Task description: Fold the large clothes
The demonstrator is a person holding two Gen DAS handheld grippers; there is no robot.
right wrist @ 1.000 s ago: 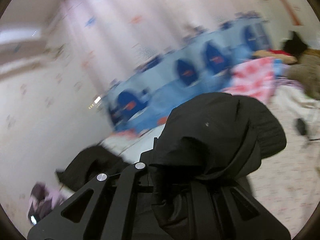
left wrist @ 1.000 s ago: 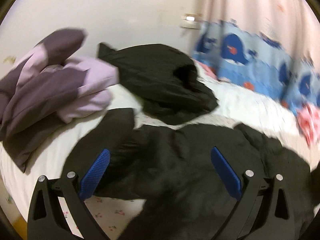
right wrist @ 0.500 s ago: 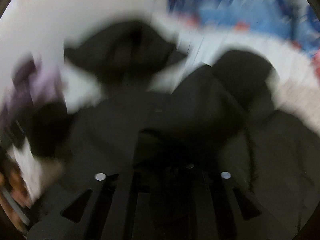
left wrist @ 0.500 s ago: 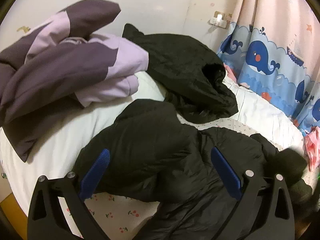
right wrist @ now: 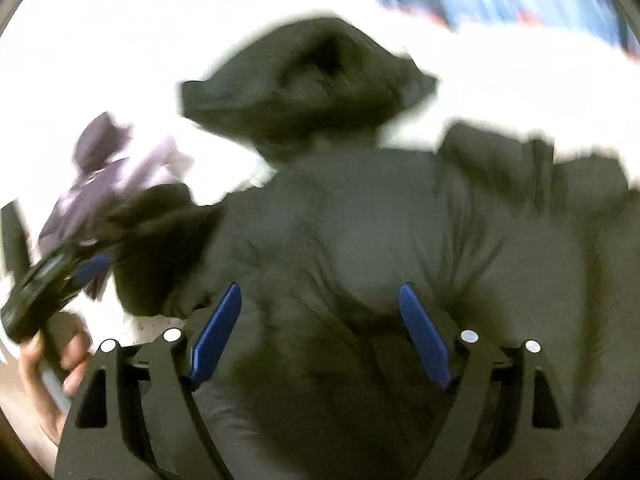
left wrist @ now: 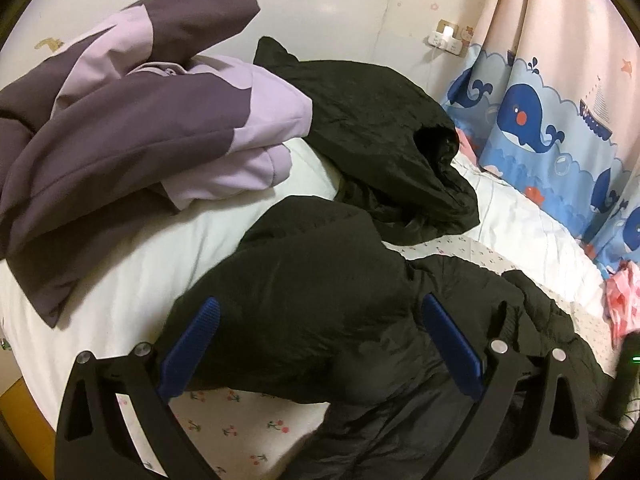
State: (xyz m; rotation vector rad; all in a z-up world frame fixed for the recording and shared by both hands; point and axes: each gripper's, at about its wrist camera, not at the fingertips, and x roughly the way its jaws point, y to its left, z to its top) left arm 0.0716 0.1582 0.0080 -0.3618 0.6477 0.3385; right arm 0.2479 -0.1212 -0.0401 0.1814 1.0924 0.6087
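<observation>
A black puffer jacket (left wrist: pixel 320 300) lies spread on the bed, a sleeve folded over its body. My left gripper (left wrist: pixel 320 332) is open and empty, hovering just above the jacket's left part. In the blurred right wrist view the same jacket (right wrist: pixel 360 240) fills the frame, and my right gripper (right wrist: pixel 320 320) is open and empty over its middle. The left gripper (right wrist: pixel 68 276) shows there at the left edge, held in a hand.
A purple and lilac jacket (left wrist: pixel 132 120) is piled at the back left. Another black garment (left wrist: pixel 380 136) lies behind the puffer jacket. A white pillow (left wrist: pixel 160 248) sits under them. A whale-print curtain (left wrist: pixel 540 120) hangs at the right; pink cloth (left wrist: pixel 624 304) lies below it.
My right gripper has let go of the black jacket and opened; it now looks down on the spread jacket. The jacket's sleeve now lies folded over its body. My left gripper stays open.
</observation>
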